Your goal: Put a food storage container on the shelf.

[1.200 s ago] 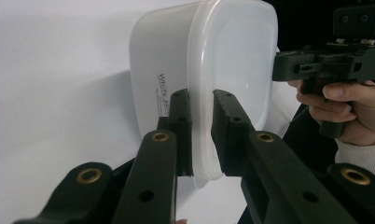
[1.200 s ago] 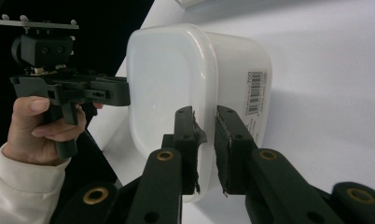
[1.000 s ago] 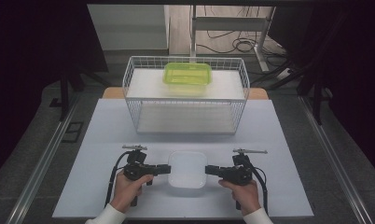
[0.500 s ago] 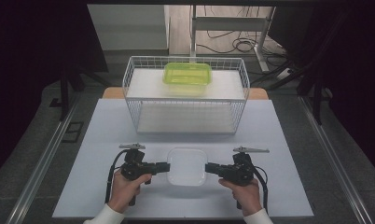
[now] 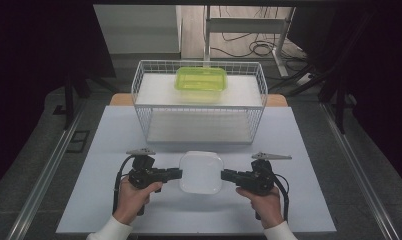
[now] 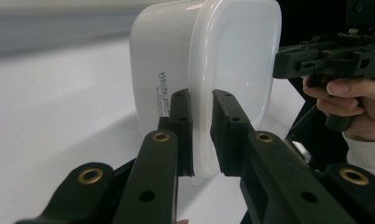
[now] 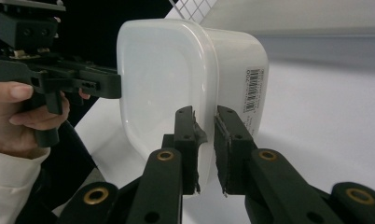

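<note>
A white translucent lidded container point(image 5: 201, 172) hangs a little above the white table point(image 5: 309, 210), held from both sides. My left gripper point(image 5: 180, 173) is shut on its left rim; in the left gripper view the jaws point(image 6: 200, 95) pinch the lid edge of the container point(image 6: 209, 60). My right gripper point(image 5: 223, 175) is shut on the opposite rim, and its jaws point(image 7: 205, 114) clamp the edge of the container point(image 7: 176, 70). Each gripper view also shows the other gripper across the container, the right gripper point(image 6: 281, 65) and the left gripper point(image 7: 114, 86).
A white wire basket point(image 5: 141, 107) stands at the back of the table on a raised white block. A green lidded box point(image 5: 201, 82) sits on that block inside it. Metal rails run along the floor on both sides of the table.
Both grippers have risen together with the white container held between them, so it has lifted off the table and looks slightly larger and farther up in the high view.
</note>
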`<state>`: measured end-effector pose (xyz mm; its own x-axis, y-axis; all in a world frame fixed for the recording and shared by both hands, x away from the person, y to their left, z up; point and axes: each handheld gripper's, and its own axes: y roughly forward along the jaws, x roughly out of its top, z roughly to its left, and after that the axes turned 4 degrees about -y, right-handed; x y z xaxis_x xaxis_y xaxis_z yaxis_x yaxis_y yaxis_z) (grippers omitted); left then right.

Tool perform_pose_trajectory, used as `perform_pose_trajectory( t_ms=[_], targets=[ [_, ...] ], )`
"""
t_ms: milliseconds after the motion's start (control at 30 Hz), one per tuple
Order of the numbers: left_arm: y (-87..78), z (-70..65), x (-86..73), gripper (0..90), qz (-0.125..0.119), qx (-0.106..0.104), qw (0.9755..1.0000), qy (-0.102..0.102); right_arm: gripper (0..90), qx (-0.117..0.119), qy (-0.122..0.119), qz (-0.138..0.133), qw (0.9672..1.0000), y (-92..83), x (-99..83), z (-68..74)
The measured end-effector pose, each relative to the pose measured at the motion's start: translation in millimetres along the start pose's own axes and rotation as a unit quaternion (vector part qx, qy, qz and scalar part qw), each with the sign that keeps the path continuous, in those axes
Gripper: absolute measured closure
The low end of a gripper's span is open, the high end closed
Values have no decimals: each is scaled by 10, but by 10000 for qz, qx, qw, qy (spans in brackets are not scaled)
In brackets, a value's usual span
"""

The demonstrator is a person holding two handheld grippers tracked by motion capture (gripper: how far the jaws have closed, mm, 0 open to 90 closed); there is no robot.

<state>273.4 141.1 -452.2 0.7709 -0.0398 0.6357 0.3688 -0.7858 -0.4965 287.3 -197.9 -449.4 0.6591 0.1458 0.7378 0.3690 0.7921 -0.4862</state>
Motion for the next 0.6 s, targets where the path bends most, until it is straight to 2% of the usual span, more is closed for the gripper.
perform_pose_trajectory(
  t_ms=[267, 600],
  targets=[
    [-58, 52, 203, 790, -141, -42, 9999, 77, 793, 32, -142, -147, 9998, 27, 219, 3],
    [-103, -16, 461, 790, -289, -30, 9993, 244, 794, 20, -310, -328, 9990, -54, 506, 13]
  ],
)
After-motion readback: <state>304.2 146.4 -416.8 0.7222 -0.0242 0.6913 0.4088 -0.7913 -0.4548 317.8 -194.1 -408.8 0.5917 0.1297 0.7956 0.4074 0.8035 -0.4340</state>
